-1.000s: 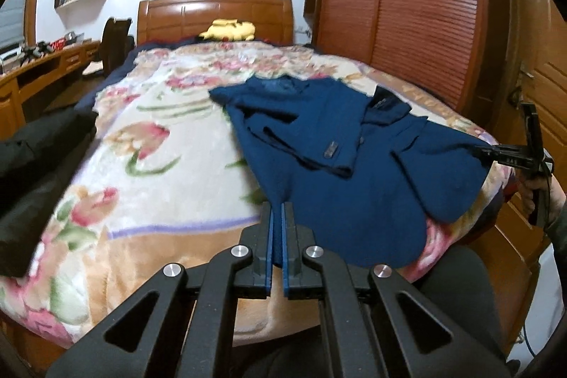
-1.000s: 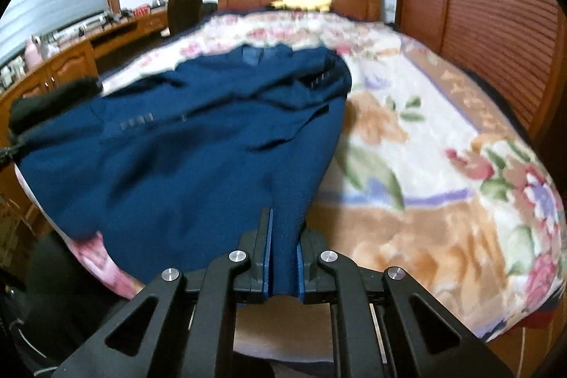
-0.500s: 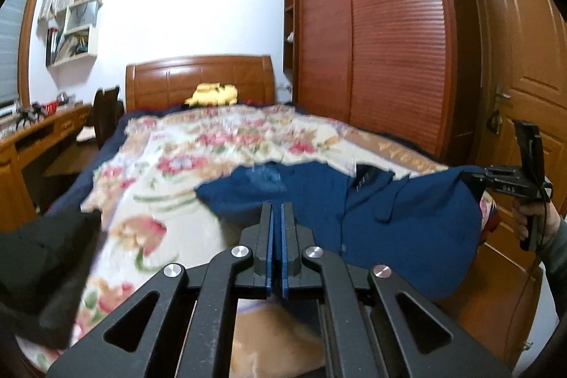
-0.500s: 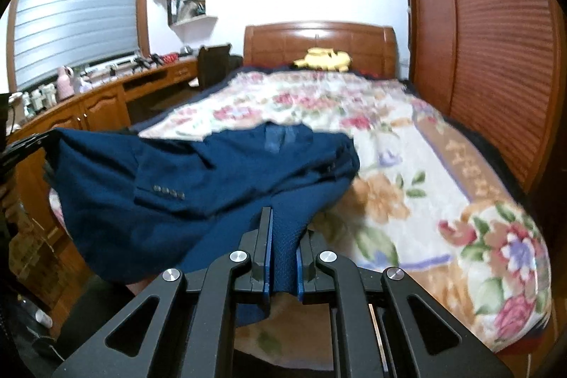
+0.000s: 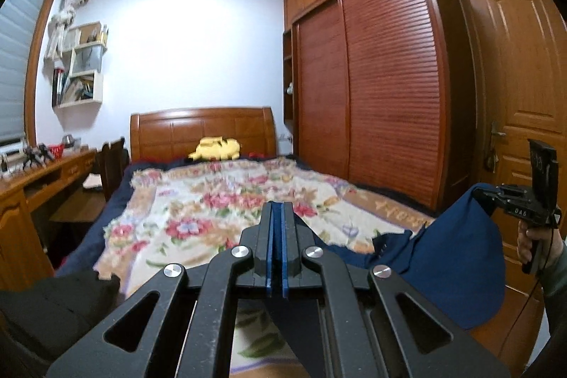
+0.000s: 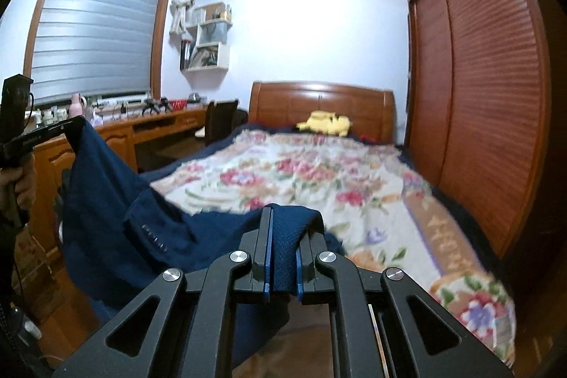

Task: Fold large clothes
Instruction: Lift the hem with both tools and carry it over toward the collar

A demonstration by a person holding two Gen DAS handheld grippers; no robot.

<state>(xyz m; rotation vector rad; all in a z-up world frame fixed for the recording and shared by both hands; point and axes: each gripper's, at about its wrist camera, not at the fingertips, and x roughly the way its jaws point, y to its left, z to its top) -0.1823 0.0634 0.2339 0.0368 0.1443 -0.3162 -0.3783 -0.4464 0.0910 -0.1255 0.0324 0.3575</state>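
Floral fleecy bedspread [image 6: 319, 179], both grippers' fingers clamped on limp, woven navy jacket [image 6: 117, 222]

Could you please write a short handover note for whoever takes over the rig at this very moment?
Left gripper: shut on an edge of the blue jacket.
Right gripper: shut on a thick fold of the same jacket.
Jacket: held up between both grippers near the foot of the bed, its middle sagging and wrinkled.
Done: jacket gripped at two points.
Left: lay it flat on the floral blanket, then fold.
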